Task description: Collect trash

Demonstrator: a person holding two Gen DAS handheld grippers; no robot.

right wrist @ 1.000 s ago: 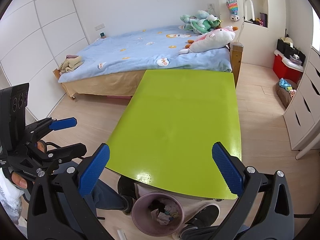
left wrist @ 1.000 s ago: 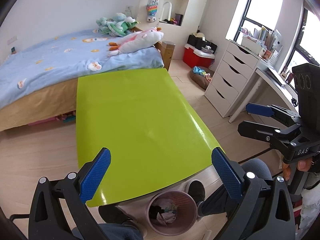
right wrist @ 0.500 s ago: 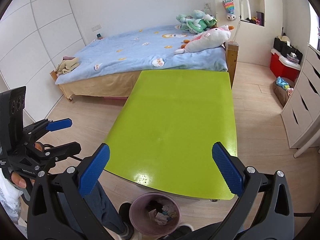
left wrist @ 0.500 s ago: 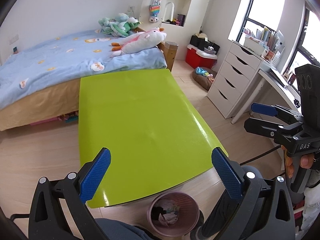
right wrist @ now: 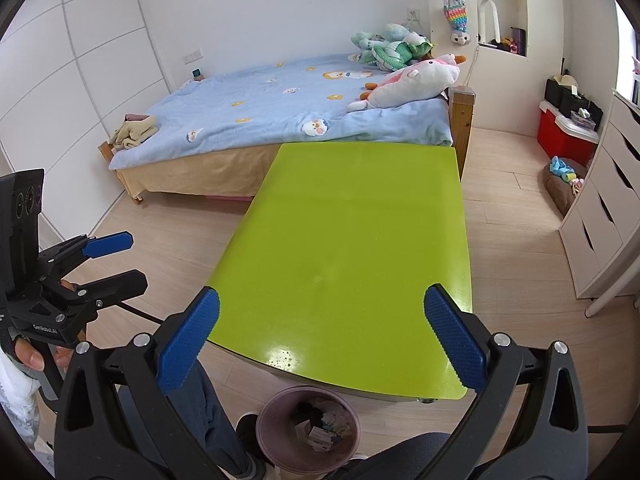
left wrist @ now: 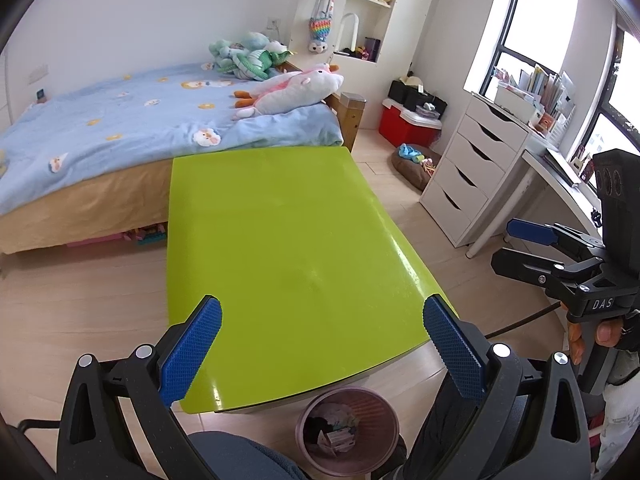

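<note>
A pink waste bin (left wrist: 347, 430) with paper scraps and wrappers in it stands on the floor at the near edge of a bare lime-green table (left wrist: 280, 248). The bin also shows in the right wrist view (right wrist: 308, 426), as does the table (right wrist: 352, 248). My left gripper (left wrist: 322, 344) is open and empty, held above the table's near edge. My right gripper (right wrist: 320, 340) is open and empty too. Each gripper shows in the other's view: the right one (left wrist: 516, 248) and the left one (right wrist: 120, 260).
A bed (left wrist: 120, 128) with a blue cover and plush toys stands beyond the table. A white drawer unit (left wrist: 476, 168), a desk, a red box (left wrist: 404, 124) and a brown pet bed (left wrist: 416, 160) line the right side. The person's legs are by the bin.
Both grippers have risen and drawn back a little; the table looks smaller and farther. The person's feet have shifted away from the bin. Both grippers stay open.
</note>
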